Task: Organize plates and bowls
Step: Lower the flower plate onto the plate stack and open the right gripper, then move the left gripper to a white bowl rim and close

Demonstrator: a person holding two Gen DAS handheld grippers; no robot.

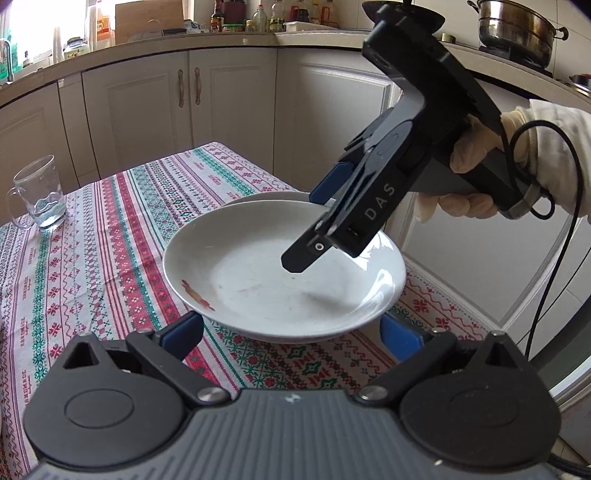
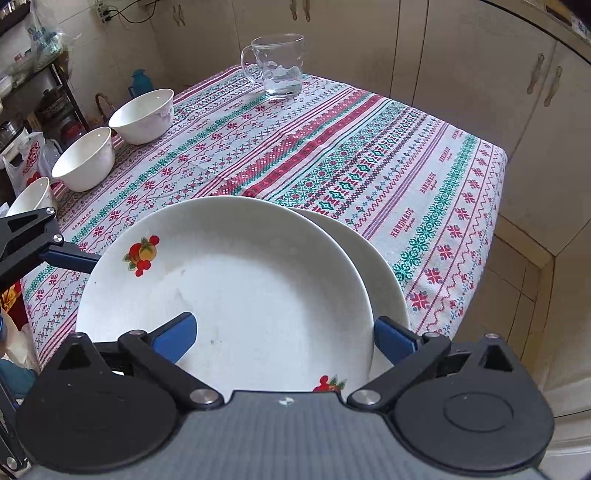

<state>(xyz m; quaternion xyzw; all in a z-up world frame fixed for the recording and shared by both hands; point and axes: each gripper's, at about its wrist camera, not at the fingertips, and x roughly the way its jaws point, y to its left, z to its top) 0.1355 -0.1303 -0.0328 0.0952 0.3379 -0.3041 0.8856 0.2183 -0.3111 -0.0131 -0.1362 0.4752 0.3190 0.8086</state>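
Observation:
A white plate with a fruit print (image 1: 280, 273) (image 2: 236, 280) lies on top of a second white plate (image 2: 380, 273), whose rim shows behind it (image 1: 266, 195). Both sit at the table corner. My left gripper (image 1: 291, 332) is open, with its blue pads on either side of the top plate's near edge and below its rim. My right gripper (image 2: 284, 336) (image 1: 306, 236) is open over the plate's opposite side, one finger above the inside and one outside the rim. Three white bowls (image 2: 144, 114) (image 2: 85, 158) (image 2: 31, 197) stand in a row at the table's left edge.
A glass mug (image 1: 38, 192) (image 2: 277, 66) stands at the far corner of the patterned tablecloth (image 2: 332, 147). Kitchen cabinets (image 1: 184, 92) surround the table, with bottles and a steel pot (image 1: 517, 26) on the counter.

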